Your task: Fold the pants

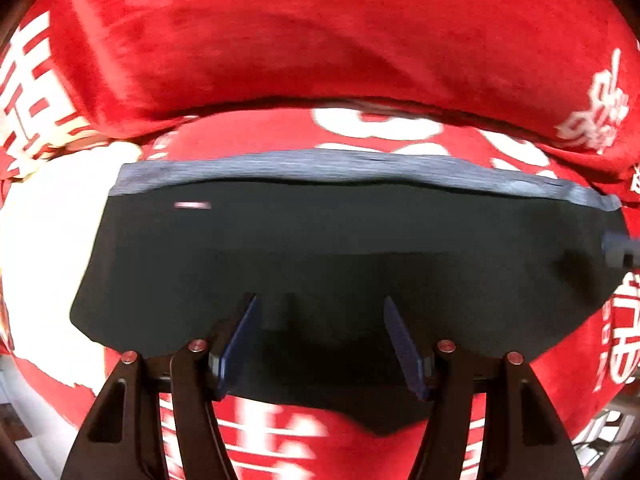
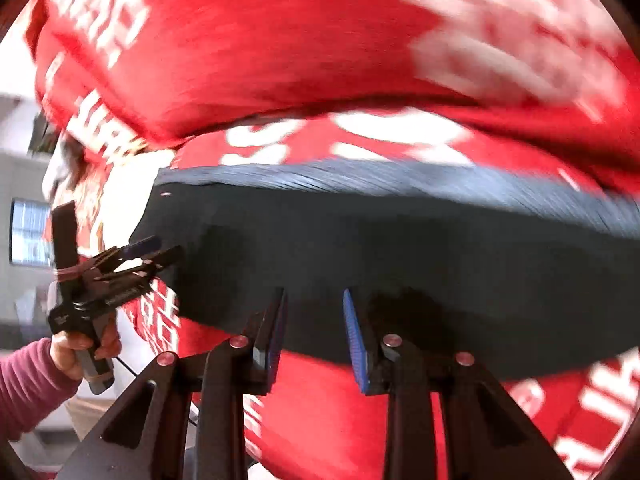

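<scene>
Both my grippers gape wide over the folded black pants [image 1: 320, 248] on the red, white-lettered plush blanket [image 1: 280, 40]: left gripper [image 1: 320, 308], right gripper [image 2: 314, 300]. Only my right view catches my left hand [image 2: 76, 350]. Ribbed grey waistband [image 1: 360, 168] edges the smooth cloth.

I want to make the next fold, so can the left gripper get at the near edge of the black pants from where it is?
Probably yes: the left gripper is open over the pants, nothing blocking.

Left claw [image 1: 320, 336] fingers spread wide, right claw [image 2: 315, 330] fingers parted, left hand [image 2: 82, 350] gripping handle
</scene>
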{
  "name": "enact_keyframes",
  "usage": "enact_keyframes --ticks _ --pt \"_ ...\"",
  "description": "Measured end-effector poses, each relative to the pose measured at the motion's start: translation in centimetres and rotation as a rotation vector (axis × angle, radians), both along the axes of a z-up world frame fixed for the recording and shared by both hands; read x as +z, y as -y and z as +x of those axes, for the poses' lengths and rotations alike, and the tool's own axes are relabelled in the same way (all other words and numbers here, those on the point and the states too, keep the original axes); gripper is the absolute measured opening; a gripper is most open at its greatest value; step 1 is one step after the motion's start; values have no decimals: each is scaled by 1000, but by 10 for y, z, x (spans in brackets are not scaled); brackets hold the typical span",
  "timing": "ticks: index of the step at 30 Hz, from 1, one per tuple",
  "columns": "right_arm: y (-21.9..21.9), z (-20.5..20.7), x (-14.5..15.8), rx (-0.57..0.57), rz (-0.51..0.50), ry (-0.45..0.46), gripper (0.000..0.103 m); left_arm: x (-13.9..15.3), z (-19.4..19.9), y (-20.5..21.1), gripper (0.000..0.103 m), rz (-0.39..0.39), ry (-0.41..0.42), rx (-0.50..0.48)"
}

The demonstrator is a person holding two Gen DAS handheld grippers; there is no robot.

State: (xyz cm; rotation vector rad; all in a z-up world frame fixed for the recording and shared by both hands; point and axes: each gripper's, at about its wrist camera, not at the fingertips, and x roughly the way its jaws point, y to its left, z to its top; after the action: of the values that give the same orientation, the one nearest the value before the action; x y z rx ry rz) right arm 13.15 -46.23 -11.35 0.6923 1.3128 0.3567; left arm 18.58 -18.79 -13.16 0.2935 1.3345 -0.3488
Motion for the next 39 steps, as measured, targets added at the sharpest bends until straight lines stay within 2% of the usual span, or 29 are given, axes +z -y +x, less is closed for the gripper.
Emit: enact_keyframes --ticks 4,7,9,10,11,14,19,21,24,26,28,29,30,31,33,36,38,39 --pt "-72 62 16 120 -1 37 32 -9 27 -61 65 9 32 45" --pt "-130 110 25 239 0 64 32 -26 48 -112 65 17 32 134" --pt "-168 141 26 315 -1 71 36 -43 52 -131 72 24 -8 170" --pt "-187 156 24 343 -8 67 37 -49 51 -140 77 -8 -17 179" --pt "-204 171 22 361 -13 63 37 -49 47 -144 77 -37 6 169" --pt "-250 205 16 405 -6 47 37 -50 36 -145 78 -45 53 107" --pt "-310 239 10 501 -58 62 37 -53 28 -156 78 -113 76 134" --pt "-324 247 7 523 -70 66 38 -53 26 -156 78 -120 91 131" --pt "-350 259 -4 566 -141 73 38 -55 24 -158 78 -130 102 130" --pt "-354 265 -11 555 -165 69 38 -55 23 -159 78 -135 104 129" --pt "-354 271 -18 532 -143 44 38 -55 22 -160 78 -139 104 127" --pt "-354 272 -18 536 -136 43 35 -55 21 -161 78 -143 103 127" --pt "-356 271 -17 551 -143 52 9 -51 19 -165 78 -145 102 129" --pt "-358 269 -13 571 -152 72 4 -49 22 -165 78 -147 100 130" --pt "-361 263 -1 601 -158 109 3 -44 18 -166 78 -143 93 138" --pt "-366 260 13 634 -86 110 3 -41 19 -170 78 -156 78 161" --pt "-367 264 17 618 -88 125 3 -40 18 -172 78 -158 69 164" --pt "-364 268 15 595 -88 122 7 -40 18 -173 78 -156 69 160"
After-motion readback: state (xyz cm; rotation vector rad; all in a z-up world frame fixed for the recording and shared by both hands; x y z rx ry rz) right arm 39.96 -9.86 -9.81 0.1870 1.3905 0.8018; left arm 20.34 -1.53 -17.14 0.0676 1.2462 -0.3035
